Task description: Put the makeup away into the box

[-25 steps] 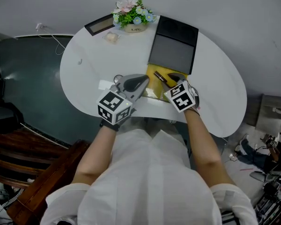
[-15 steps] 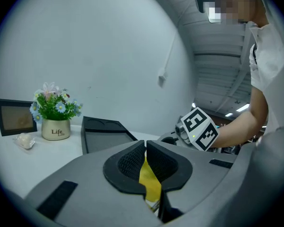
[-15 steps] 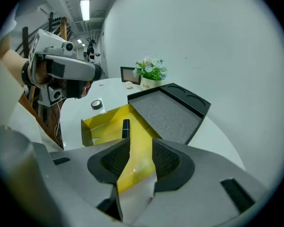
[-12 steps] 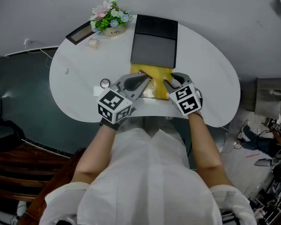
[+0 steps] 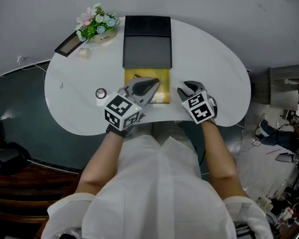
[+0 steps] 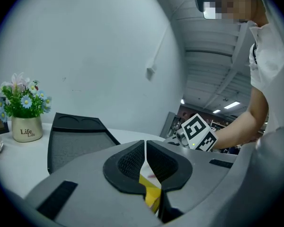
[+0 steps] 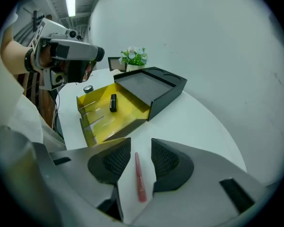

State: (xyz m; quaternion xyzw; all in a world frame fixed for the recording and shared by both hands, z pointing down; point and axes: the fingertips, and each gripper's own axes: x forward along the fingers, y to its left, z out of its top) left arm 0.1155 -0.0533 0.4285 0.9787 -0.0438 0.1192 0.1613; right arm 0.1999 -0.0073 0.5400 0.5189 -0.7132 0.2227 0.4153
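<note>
The right tongs (image 7: pixel 136 151) were tipped down over a pink lip pencil (image 7: pixel 139 179) lying on the desk (image 7: pixel 199 122). The jaws sat either side of it and were closing but not pinching yet, so I guess it was lining up the pickup. The pencil lay just beside the open yellow box (image 7: pixel 132 121), which had a black tube (image 7: pixel 113 102) inside. The left tongs (image 6: pixel 145 150) were nearly closed by the box's corner, maybe steadying it. Couldn't tell if they gripped the wall.
</note>
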